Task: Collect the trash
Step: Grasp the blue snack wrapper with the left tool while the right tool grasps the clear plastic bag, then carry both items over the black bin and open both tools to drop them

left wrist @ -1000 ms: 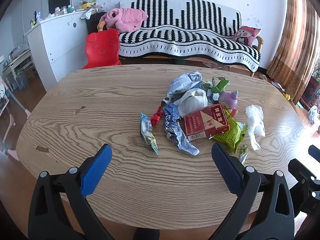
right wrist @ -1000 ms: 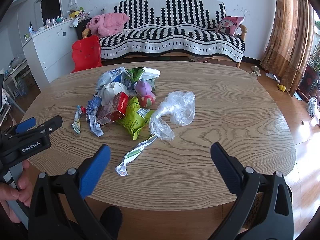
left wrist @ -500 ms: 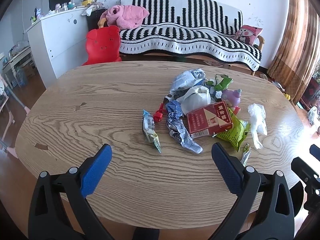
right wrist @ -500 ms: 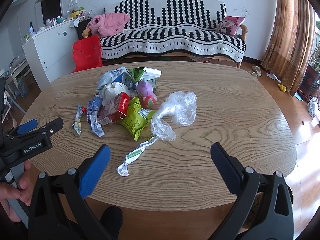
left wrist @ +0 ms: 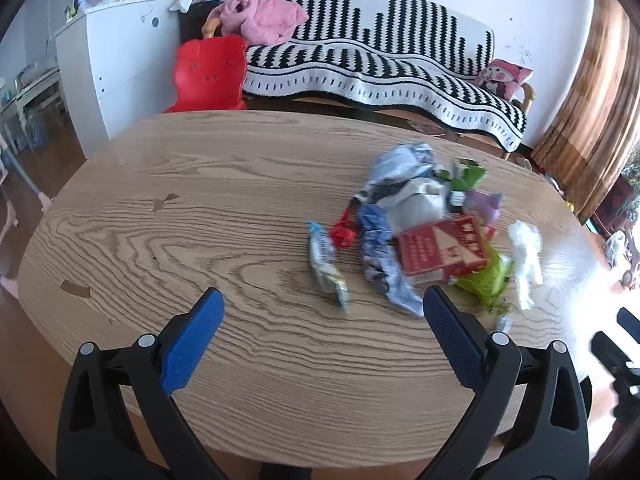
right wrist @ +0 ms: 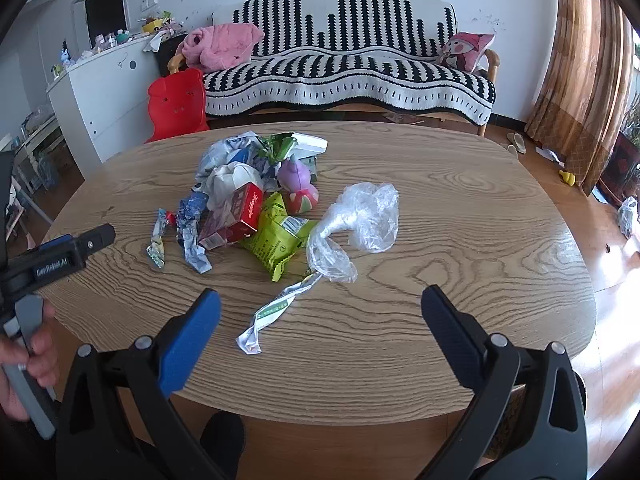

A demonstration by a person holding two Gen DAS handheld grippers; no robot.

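Ahead of both tongs, trash sits heaped mid-table [right wrist: 460, 208]. Left gripper [left wrist: 320, 320] and right gripper [right wrist: 320, 312] hover wide open, holding nothing. One red box [right wrist: 236, 216], one green packet [right wrist: 276, 240], one clear bag [right wrist: 360, 220]. A twisted wrapper [right wrist: 276, 308] lies nearest, running diagonally toward the right gripper.

Black clamp arms, silver rivets, blue pads [right wrist: 188, 344] lining jaws

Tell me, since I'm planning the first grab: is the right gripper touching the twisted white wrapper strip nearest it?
Apart. The right wrist view shows the right gripper open, with bare table visible between both fingers and the white wrapper strip.
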